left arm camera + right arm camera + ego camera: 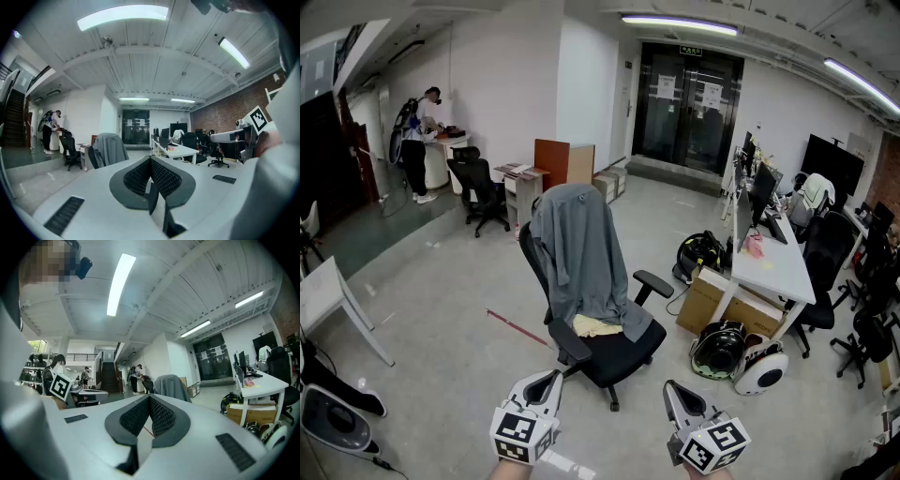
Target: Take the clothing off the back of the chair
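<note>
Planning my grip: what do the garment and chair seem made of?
Garment: soft matte grey cloth, perhaps knit or fleece; it drapes in loose folds. Chair: matte black, likely fabric-upholstered; armrests look like hard plastic, though too small to confirm.

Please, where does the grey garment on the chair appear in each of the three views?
Head view: grey garment, at the centre.
Left gripper view: grey garment, left of centre.
Right gripper view: grey garment, slightly right of centre.
Shared landmark: black double door, on the far wall in all three.
</note>
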